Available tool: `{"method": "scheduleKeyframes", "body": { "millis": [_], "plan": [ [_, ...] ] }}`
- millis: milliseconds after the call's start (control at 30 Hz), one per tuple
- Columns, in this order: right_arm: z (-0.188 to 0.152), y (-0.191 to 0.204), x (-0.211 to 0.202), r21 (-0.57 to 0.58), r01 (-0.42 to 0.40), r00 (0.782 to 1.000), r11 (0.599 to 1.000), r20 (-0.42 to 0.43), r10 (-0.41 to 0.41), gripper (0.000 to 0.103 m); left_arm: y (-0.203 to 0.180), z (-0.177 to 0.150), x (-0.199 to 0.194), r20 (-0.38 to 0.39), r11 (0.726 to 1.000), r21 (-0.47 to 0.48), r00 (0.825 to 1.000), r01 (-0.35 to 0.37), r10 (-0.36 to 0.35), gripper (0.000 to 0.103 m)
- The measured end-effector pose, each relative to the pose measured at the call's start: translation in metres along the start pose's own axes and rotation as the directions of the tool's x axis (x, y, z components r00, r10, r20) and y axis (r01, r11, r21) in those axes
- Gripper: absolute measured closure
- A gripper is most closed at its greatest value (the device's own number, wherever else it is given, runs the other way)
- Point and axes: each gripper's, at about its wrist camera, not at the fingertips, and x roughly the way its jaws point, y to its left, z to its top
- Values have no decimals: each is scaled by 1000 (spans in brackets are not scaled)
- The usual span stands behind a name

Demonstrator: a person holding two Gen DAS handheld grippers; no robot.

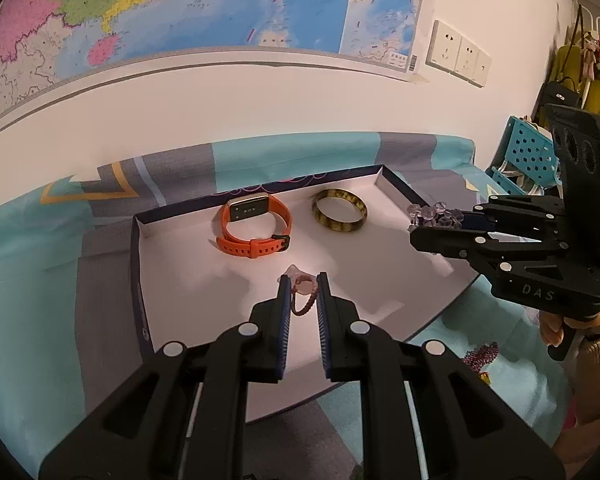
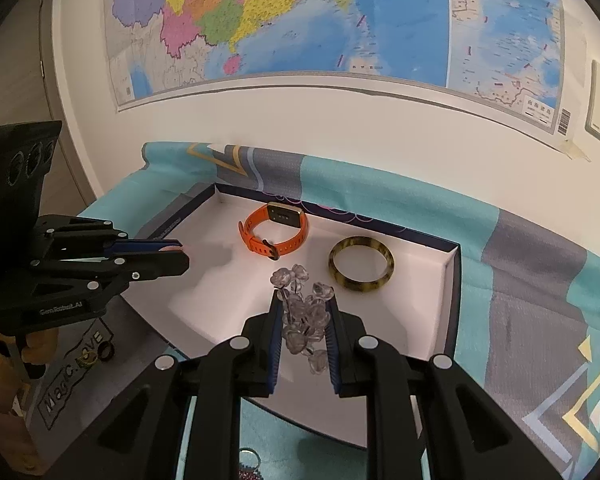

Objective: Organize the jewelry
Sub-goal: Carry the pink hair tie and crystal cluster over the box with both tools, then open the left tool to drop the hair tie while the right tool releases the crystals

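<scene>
Closest, the left gripper [image 1: 303,282] pinches a pink braided ring [image 1: 302,296] and the right gripper [image 2: 303,300] clamps a clear bead bracelet [image 2: 304,314] hanging lengthwise between its fingers, both over a white-lined box [image 1: 180,292]. Farther in lie an orange watch [image 1: 256,224], on its side with its face toward the wall, and a flat yellow bangle [image 1: 339,210]. Only the right view shows a dark ring [image 2: 103,350] on the cloth outside the box.

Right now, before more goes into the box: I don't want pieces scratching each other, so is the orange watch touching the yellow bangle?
Apart. The right wrist view shows bare white box floor between the orange watch and the yellow bangle.
</scene>
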Motion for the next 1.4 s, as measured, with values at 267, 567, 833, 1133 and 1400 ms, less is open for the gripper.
{"method": "scheduleKeyframes", "body": {
  "millis": [267, 567, 833, 1133, 1400],
  "plan": [
    [3, -2, 9, -9, 2, 1000, 1000, -12, -2, 85, 5, 3, 10, -15, 1000, -4, 1000, -13, 13, 90],
    [5, -11, 33, -1, 16, 998, 1000, -66, -16, 85, 14, 6, 26, -44, 999, -20, 998, -40, 39, 90],
    [5, -15, 50, -7, 20, 995, 1000, -102, -21, 85, 18, 9, 40, -70, 998, -30, 996, -61, 59, 90],
    [7, -17, 55, 1, 18, 993, 1000, -114, -18, 85, 16, 13, 49, -82, 996, -15, 993, -91, 90, 90],
    [8, -21, 63, 11, 24, 991, 1000, -130, -22, 85, 15, 13, 56, -102, 994, -8, 989, -113, 111, 90]
  ]
}}
